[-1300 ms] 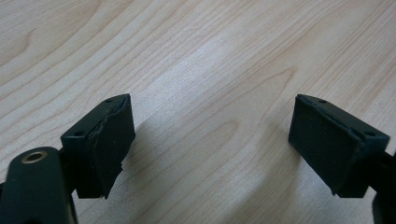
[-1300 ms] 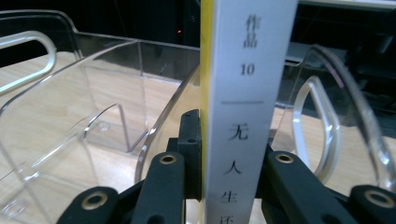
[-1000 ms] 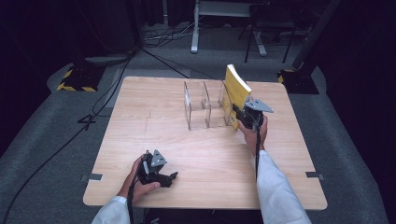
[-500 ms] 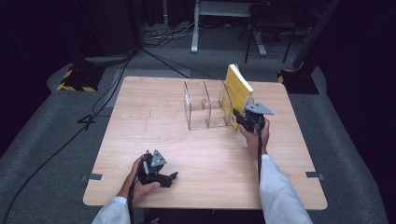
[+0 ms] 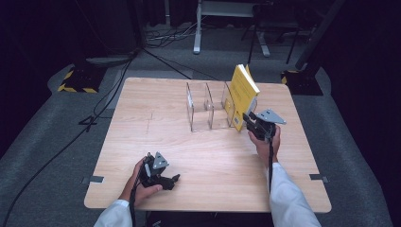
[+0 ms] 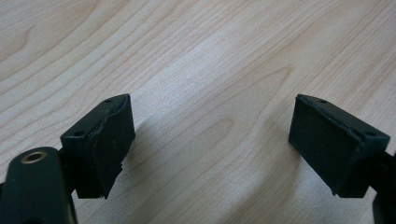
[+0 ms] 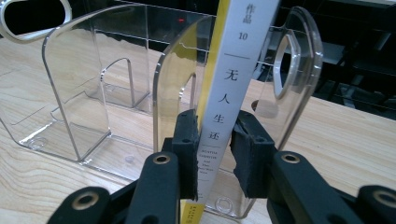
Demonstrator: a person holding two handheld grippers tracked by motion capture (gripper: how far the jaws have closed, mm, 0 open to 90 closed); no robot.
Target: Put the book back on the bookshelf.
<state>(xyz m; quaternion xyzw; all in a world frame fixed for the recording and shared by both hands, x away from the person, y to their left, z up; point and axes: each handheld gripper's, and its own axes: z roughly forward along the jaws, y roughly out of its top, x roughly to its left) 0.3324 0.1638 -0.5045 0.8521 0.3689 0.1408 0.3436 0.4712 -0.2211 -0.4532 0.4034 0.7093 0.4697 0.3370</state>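
Yellow book, white spine, upright; right gripper fingers clamp it; left gripper fingers apart.

High view: overhead, facing forward-down on table. Gripper views: close, along jaws; share tabletop.

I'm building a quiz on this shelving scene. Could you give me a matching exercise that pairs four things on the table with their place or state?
Things:
1. yellow book
2. clear rack
3. left gripper
4. right gripper

States:
A. open, resting low over bare wood at the near edge
B. stands on the table, two slots vacant
C. upright and tilted in the rack's rightmost slot
D. jaws on either side of a white spine

Pairs: 1-C, 2-B, 3-A, 4-D
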